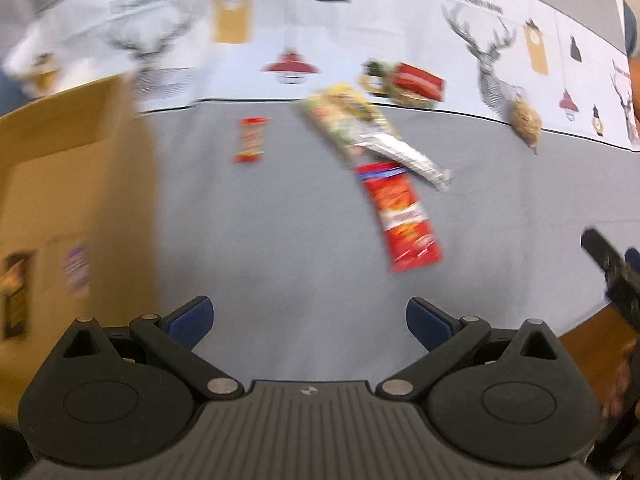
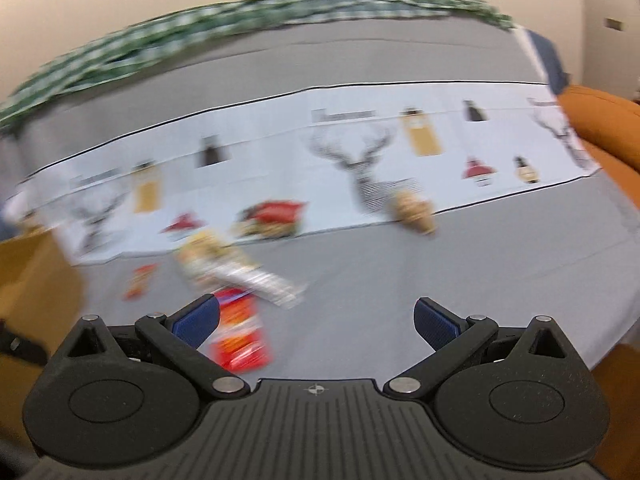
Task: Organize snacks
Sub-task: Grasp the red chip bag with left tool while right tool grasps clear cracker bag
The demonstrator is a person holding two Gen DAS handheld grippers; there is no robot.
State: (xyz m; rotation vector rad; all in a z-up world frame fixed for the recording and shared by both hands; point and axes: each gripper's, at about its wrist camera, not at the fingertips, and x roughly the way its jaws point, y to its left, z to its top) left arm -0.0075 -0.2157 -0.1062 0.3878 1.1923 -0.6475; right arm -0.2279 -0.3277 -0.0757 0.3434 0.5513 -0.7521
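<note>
With both the left gripper [image 1: 308,322] and right gripper [image 2: 316,322] spread wide & empty, approach the near red snack pack [image 1: 400,216] on the grey cloth [image 1: 260,240], right of the cardboard box [image 1: 72,168], gripping across its narrow width.

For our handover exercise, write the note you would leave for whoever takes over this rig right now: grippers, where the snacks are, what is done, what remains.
Left gripper: jaws open, empty, above the grey tablecloth.
Right gripper: jaws open, empty.
Cardboard box: at the left; its inside is not visible.
Snacks loose on the cloth: long red packet, silver packet and yellow-green packet overlapping in a pile; small red packet apart to the left; red pack and brown round snack on the printed runner.
Done: nothing visibly.
Left: every visible snack.
</note>
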